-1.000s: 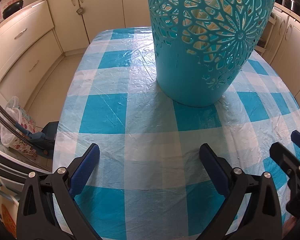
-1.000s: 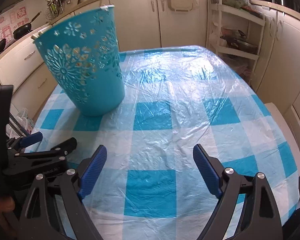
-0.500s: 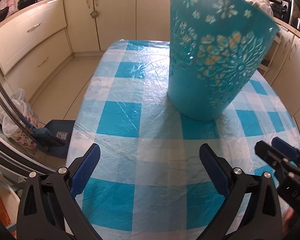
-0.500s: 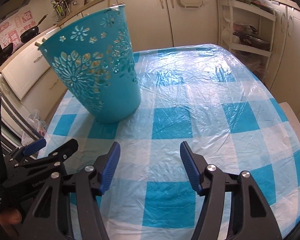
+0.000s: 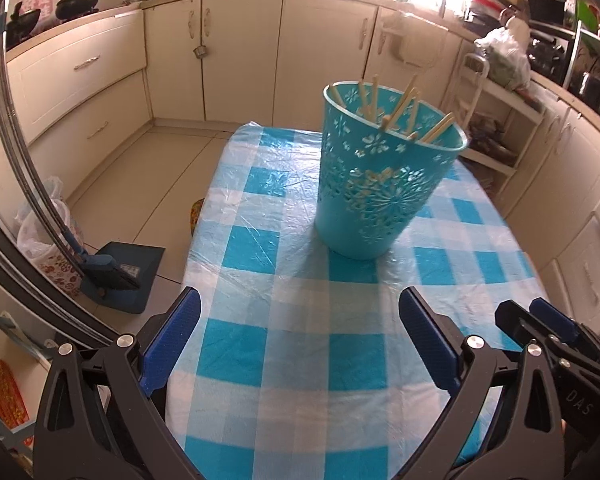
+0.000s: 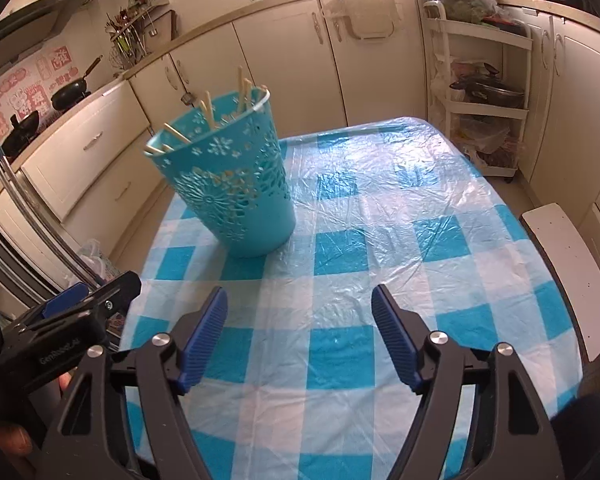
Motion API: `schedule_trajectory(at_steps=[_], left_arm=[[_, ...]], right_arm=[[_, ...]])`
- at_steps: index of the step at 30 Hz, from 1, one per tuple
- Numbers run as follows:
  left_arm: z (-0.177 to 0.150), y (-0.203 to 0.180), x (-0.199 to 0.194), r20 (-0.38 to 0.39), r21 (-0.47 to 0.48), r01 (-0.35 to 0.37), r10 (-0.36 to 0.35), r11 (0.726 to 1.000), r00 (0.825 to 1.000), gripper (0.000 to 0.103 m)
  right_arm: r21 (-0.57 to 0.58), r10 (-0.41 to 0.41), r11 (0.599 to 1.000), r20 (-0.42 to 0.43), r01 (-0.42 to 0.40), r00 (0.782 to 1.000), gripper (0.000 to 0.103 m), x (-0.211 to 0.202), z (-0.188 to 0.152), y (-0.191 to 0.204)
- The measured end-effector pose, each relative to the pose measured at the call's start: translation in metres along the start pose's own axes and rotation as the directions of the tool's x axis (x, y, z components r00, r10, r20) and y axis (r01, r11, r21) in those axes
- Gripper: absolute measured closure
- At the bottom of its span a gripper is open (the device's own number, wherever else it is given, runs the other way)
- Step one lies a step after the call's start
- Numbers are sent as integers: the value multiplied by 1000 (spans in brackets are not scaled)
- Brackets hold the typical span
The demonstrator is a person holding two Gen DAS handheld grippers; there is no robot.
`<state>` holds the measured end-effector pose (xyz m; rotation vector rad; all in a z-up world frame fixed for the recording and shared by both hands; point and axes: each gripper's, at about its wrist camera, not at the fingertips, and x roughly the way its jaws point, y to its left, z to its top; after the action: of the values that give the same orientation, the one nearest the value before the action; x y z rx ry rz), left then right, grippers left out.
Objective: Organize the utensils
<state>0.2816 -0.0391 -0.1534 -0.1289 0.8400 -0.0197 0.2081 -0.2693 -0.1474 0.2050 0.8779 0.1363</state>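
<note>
Left wrist: left gripper [image 5: 296, 336] fingers were spread, nothing between them. Basket [image 5: 384, 184] stood upright at 1 o'clock on the tabletop [image 5: 300, 400], chopsticks [image 5: 400, 112] poking out. Best approach, I'd judge: come from above the rim and pinch one stick. Right gripper [image 5: 540, 320] sat at 4 o'clock, close enough to clash.

Right wrist: right gripper [image 6: 300, 336] fingers had just been opening, empty. Basket [image 6: 236, 188] was at 11 o'clock, chopsticks [image 6: 208, 112] inside. White bench [image 6: 568, 272] at 3 o'clock, clear of the path.
</note>
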Motion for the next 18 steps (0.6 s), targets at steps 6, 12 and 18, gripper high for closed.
schedule_trajectory(at_steps=[6,12,18], left_arm=[[-1,8,-65,65,-1,-10,10,1000,998,8],[-11,5,-124,115,34,-27,23,999,993,8],[-21,4,-170,171,29,-39,33,999,985,8]], right_arm=[[-7,41,999,39,-41,998,19,-47,-3,22],[-18,62,998,82,-61,995,14,-90,-10,43],[-9,42,999,130,-41,991,11,-128,-21,50]])
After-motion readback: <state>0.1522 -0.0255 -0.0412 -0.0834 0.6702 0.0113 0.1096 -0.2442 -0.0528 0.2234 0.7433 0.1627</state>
